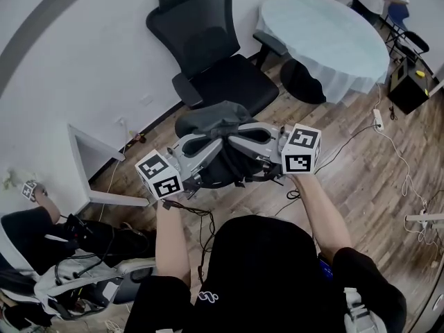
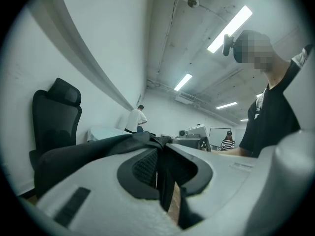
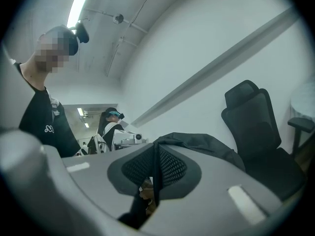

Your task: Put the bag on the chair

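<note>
- The left tool (image 2: pixel 160 156) was clamped on a fold of dark cloth at the bag's top, pinched flat between its ribbed pads. It sat on the near side of the chair.
- The right tool (image 3: pixel 154 163) was likewise closed on a thin strip of the same cloth, almost pad to pad. It was just beside the left one and also short of the chair.
- The bag (image 1: pixel 220 127) hung between the two tools, in the air in front of the chair's seat and not touching it.
- It looked soft and limp: the top bunched into creases where it was pinched, and the body sagged below the tools.
- I judged it fairly light, since two thin pinches of cloth carried it. What lay inside could not be seen.
- The cloth was matte, dark grey to black. It was probably not slippery, and nothing about it suggested it was fragile.
- Being floppy, it would likely slump and spread once set down.
- The best hold seemed to be the top edge or strap, taken at two points a little apart, as here, so the body would hang level.
- The chair (image 1: pixel 222 75), a black office chair with a high back, headrest and armrests, stood beyond the bag against the white wall. Its seat faced the person.
</note>
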The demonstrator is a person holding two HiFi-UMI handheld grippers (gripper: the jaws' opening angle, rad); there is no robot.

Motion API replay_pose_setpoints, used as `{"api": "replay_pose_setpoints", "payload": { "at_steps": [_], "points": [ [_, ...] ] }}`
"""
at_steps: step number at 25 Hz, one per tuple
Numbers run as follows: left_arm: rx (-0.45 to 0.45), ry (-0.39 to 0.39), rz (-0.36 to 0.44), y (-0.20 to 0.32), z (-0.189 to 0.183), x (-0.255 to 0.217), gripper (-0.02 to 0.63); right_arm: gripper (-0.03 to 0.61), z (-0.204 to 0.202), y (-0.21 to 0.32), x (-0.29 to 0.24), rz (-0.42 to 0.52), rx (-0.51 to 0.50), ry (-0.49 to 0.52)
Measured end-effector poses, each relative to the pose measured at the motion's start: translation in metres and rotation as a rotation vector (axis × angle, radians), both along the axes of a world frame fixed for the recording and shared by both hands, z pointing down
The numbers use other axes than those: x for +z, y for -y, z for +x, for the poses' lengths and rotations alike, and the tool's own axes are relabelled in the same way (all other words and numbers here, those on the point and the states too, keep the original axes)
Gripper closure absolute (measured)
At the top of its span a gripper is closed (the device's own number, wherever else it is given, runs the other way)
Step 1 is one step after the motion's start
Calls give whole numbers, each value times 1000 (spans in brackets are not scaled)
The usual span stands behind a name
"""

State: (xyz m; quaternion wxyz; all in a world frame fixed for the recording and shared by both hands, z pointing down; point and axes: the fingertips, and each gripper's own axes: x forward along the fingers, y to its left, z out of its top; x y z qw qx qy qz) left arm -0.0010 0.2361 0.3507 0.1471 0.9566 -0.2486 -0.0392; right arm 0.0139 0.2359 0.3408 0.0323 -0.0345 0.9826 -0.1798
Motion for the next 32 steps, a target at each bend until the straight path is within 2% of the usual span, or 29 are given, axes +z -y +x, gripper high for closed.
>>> {"api": "replay_pose_setpoints", "payload": {
  "at_steps": [4, 8, 13, 19, 26, 29, 32],
  "points": [
    [-13, 12, 3, 17, 48, -12, 574, 537, 47, 17, -12, 11, -4, 4],
    [-29, 9, 22, 15, 65, -14, 574, 537, 64, 15, -14, 35, -18, 18],
    [-32, 5, 19, 36, 59, -9, 572, 537, 58, 36, -9, 28, -27, 16],
    [-1, 1, -1, 86, 55, 12, 572, 537, 54, 86, 12, -5, -2, 17],
    [53, -43, -70, 207, 26, 36, 572, 537, 25, 206, 36, -86, 28, -1],
    [91, -57, -80, 238, 18, 39, 572, 537, 16, 238, 38, -97, 56, -8],
    [108, -107, -106, 286, 0, 36, 573, 537, -1, 289, 35, -133, 78, 10]
  ]
}}
